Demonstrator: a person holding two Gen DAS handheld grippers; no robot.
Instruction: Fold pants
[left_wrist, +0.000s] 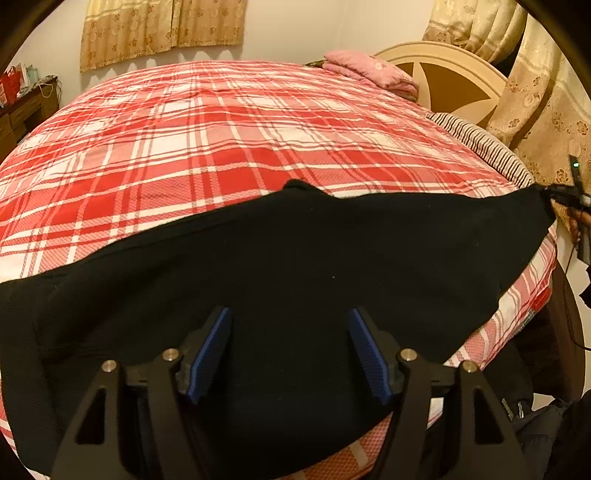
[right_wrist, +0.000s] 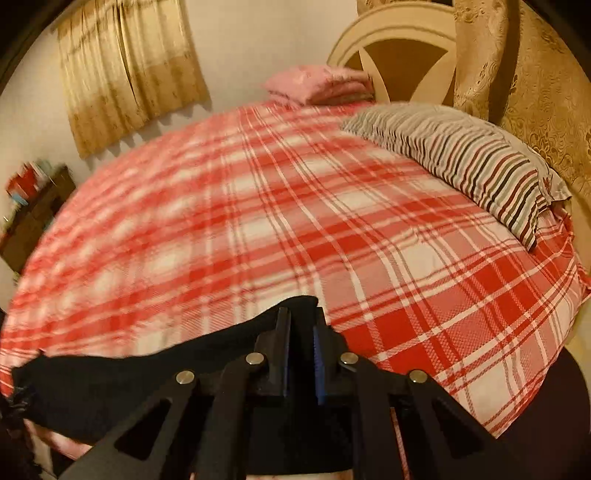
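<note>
Pants (left_wrist: 295, 258) on plaid bed (left_wrist: 221, 129), right hand-held gripper (right_wrist: 300, 328) pinching them.

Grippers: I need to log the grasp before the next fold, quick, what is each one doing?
Left gripper: open, jaws wide over the black pants, not clamping.
Right gripper: shut on the pants' edge.

The black pants (left_wrist: 277, 266) run off the left edge of the left wrist view and cover the near strip of the plaid bedspread (left_wrist: 207, 133). In the right wrist view the bedspread's left half is smeared by blur, as are the shelf items (right_wrist: 27, 184), too indistinct to identify. The striped pillow (left_wrist: 484, 147) shows only as a sliver.
</note>
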